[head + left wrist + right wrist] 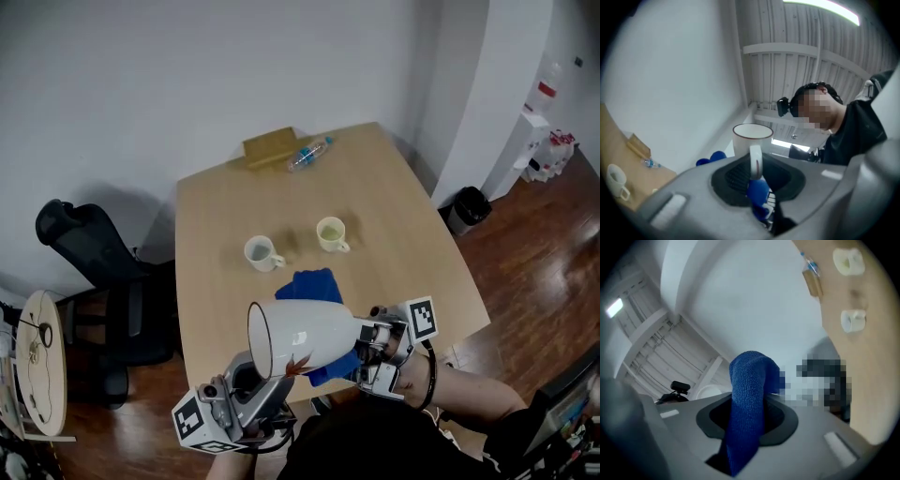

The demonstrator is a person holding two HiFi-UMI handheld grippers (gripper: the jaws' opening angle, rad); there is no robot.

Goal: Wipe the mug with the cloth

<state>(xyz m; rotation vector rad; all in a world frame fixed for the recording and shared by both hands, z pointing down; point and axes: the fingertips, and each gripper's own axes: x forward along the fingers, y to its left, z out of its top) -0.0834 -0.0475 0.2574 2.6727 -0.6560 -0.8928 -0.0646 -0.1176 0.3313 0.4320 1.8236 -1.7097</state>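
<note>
Your left hand-held gripper [757, 183] is clamped on the handle [755, 161] of the mug [305, 337]. Mug is off the bench [403, 216], tipped on its side over the near edge, mouth to the left in head view. Your right hand-held gripper [747, 420] is closed on the blue cloth [750, 390], which stands up btwn the jaws. Cloth sits under the mug's base end; contact not confirmed. Also on bench: white cup [263, 253] and yellowish cup [331, 233], upright, mid-bench, well apart from the mug.
</note>
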